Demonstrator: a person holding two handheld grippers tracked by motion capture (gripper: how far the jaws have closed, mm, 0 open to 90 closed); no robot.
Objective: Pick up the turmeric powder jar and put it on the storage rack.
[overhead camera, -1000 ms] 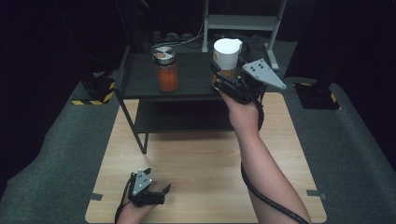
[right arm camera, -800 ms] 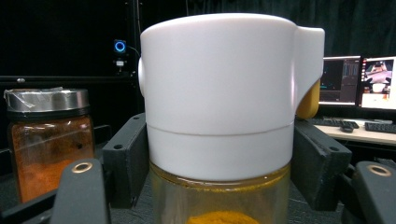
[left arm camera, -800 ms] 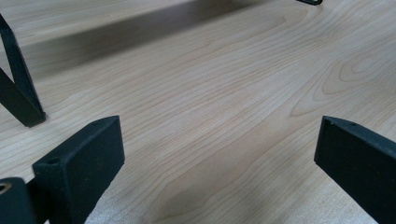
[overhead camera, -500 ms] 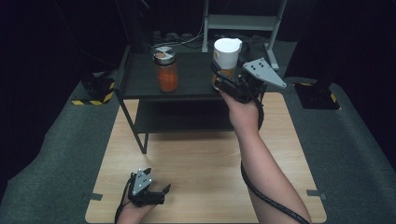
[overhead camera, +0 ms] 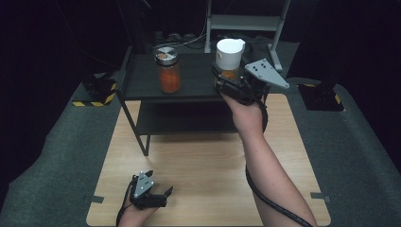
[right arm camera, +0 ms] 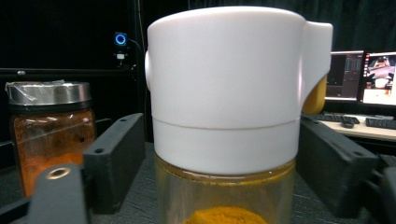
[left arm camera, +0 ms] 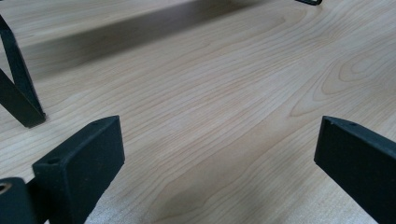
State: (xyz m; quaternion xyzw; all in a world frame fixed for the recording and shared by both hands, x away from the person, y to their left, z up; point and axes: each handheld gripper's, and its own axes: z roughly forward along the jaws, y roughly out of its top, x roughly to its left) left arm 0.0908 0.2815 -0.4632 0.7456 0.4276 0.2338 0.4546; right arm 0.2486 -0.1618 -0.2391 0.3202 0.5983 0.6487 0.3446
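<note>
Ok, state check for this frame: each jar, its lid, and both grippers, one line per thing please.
White-capped jar: upright on the black shelf, cap on, yellow powder inside.
Silver-lidded jar: upright on the same shelf, lid on, orange-red contents, nothing touching it.
Right gripper: jaws either side of the white-capped jar, just been opening, gaps visible, not pressing.
Left gripper: open, nothing between the jaws, low over the wooden table.

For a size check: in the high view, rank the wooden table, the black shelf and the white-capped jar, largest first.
1. wooden table
2. black shelf
3. white-capped jar

The shelf stands farther from the camera, yet the order looks plain.
</note>
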